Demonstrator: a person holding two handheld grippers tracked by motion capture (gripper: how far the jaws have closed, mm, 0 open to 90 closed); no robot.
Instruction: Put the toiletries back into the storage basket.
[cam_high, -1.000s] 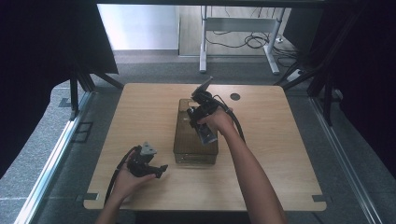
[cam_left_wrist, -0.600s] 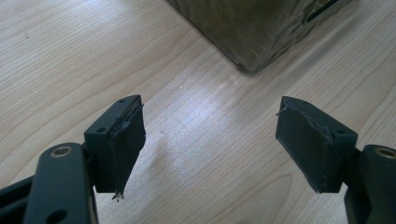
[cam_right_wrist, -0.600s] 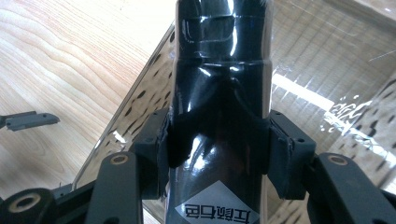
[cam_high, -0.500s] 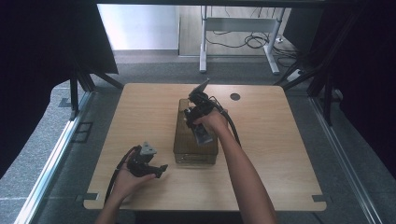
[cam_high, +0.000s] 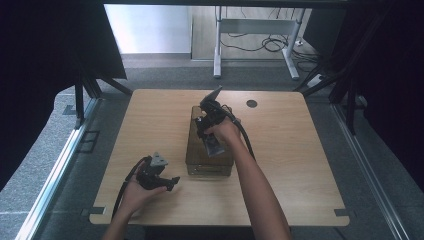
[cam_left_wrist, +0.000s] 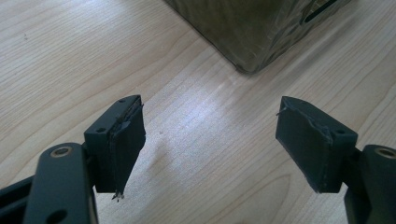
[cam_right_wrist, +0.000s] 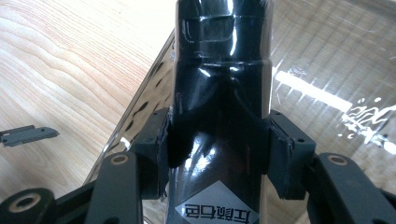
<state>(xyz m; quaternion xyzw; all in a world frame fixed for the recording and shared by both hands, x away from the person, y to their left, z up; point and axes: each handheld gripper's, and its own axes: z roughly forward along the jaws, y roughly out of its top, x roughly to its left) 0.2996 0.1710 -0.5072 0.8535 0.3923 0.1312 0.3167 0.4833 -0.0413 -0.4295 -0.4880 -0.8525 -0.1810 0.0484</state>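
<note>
The right gripper (cam_right_wrist: 217, 140) clamps a glossy black bottle (cam_right_wrist: 219, 88), its pads pressed against both sides of the body. The bottle is dark and shiny all over (a grey diamond label with printed characters sits low on it) and hangs over the clear brownish box (cam_high: 210, 145) in the middle of the wooden table (cam_high: 300, 150). The left gripper (cam_high: 159, 177) rests at the near left with its jaws spread apart, nothing between them.

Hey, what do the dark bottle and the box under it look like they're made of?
Bottle: glossy black, probably plastic or a shiny shrink sleeve; it shows sharp highlights and wrinkles near the neck. Box: clear, brown-tinted plastic, most likely; the right gripper view shows glare streaks and slotted walls. Both rest on guesswork.
</note>
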